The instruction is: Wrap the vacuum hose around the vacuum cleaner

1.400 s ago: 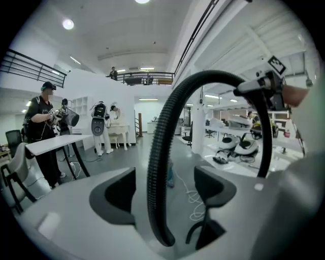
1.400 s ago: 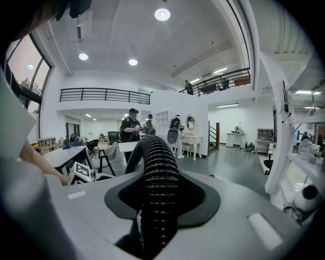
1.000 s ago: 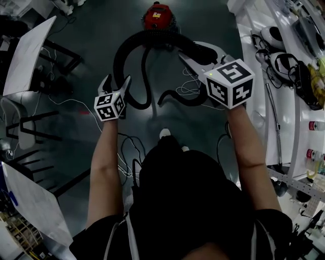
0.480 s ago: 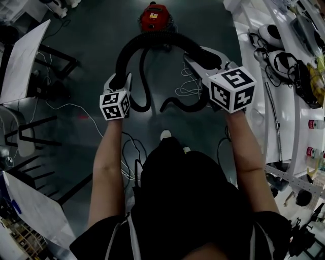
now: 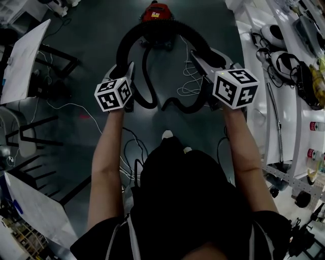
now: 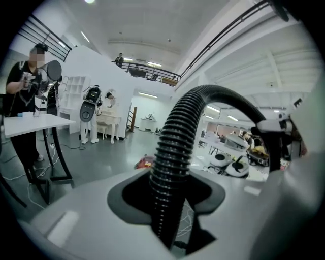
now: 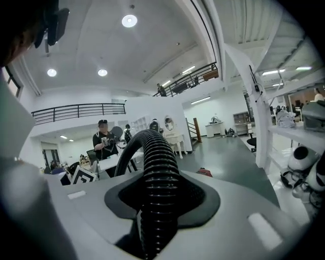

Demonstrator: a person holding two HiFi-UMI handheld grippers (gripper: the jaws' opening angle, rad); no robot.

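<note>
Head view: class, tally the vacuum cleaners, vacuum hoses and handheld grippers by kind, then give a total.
Vacuum cleaner: 1
Vacuum hose: 1
Grippers: 2 (left gripper, right gripper)
Total: 4

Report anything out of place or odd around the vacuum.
Nothing looks spilled or broken. The hose is not coiled on the vacuum cleaner: it arches above it, clamped in the left gripper and right gripper, with slack loops sagging between them. Loose white cables sprawl on the floor beneath.
</note>
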